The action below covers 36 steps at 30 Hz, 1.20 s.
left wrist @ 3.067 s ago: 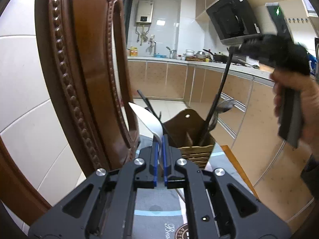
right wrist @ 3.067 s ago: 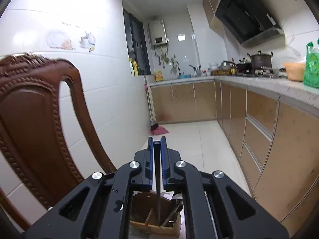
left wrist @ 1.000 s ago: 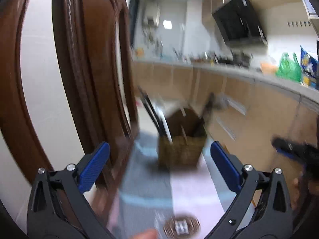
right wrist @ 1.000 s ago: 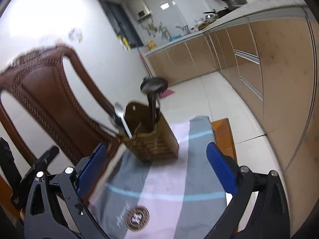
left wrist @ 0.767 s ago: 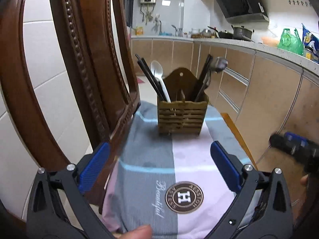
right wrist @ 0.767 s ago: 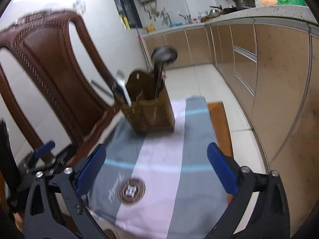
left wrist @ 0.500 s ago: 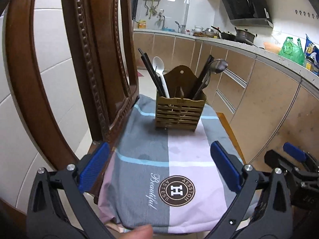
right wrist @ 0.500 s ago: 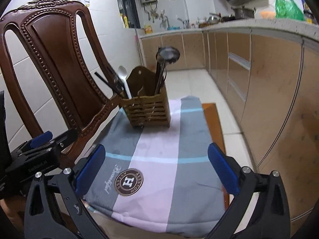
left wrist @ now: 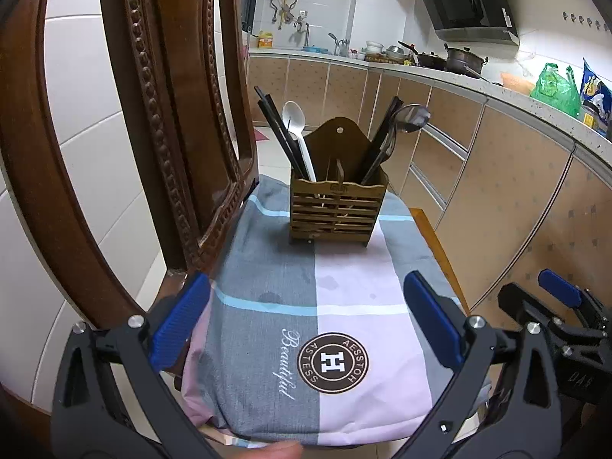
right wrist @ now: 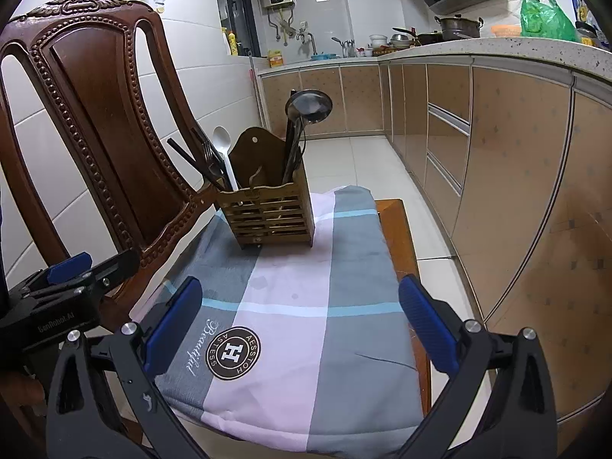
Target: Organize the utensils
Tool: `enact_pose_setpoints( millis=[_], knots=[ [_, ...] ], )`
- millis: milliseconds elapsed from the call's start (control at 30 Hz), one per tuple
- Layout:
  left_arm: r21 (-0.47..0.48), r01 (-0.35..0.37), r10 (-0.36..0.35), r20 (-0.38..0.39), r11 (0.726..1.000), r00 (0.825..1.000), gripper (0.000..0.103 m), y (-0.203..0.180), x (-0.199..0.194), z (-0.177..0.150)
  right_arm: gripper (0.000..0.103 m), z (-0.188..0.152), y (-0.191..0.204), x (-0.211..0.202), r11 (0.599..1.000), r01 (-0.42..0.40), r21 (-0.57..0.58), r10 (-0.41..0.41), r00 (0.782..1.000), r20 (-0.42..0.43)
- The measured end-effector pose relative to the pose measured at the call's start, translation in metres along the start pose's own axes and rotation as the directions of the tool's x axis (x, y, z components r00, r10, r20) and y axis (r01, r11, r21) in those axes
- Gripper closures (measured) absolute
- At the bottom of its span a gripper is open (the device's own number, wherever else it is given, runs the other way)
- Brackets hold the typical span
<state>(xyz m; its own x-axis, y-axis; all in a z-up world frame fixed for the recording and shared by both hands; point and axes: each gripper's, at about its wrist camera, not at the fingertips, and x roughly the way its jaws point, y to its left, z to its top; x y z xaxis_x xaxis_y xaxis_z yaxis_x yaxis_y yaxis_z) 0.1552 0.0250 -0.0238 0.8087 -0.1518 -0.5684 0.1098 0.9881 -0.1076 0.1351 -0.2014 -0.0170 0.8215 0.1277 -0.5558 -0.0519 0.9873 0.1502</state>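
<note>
Checked cloth (left wrist: 344, 298) covers chair seat, kitchen cabinets (right wrist: 516, 145) right. Wooden holder (left wrist: 336, 210) ahead of both grippers; utensils upright, white spoon (left wrist: 296, 130) leaning left. Left gripper (left wrist: 306, 329), right gripper (right wrist: 302, 325) spread wide, empty.

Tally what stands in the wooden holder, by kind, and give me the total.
In the wooden holder:
white spoon: 1
metal ladle: 1
metal fork: 1
black chopstick bundles: 2, a left bundle and a right bundle; the sticks overlap too much to count singly
Total: 5
</note>
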Motion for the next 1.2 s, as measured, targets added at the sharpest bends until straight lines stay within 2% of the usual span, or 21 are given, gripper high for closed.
enact_pose_setpoints(
  millis=[1200],
  knots=[
    [0.020,-0.013,0.013,-0.013,1.000,1.000,0.003,0.0001,0.0061,-0.0018,0.003,-0.0019,-0.0081,0.0022,1.000,0.010,0.006,-0.010,1.000,-0.011]
  ],
)
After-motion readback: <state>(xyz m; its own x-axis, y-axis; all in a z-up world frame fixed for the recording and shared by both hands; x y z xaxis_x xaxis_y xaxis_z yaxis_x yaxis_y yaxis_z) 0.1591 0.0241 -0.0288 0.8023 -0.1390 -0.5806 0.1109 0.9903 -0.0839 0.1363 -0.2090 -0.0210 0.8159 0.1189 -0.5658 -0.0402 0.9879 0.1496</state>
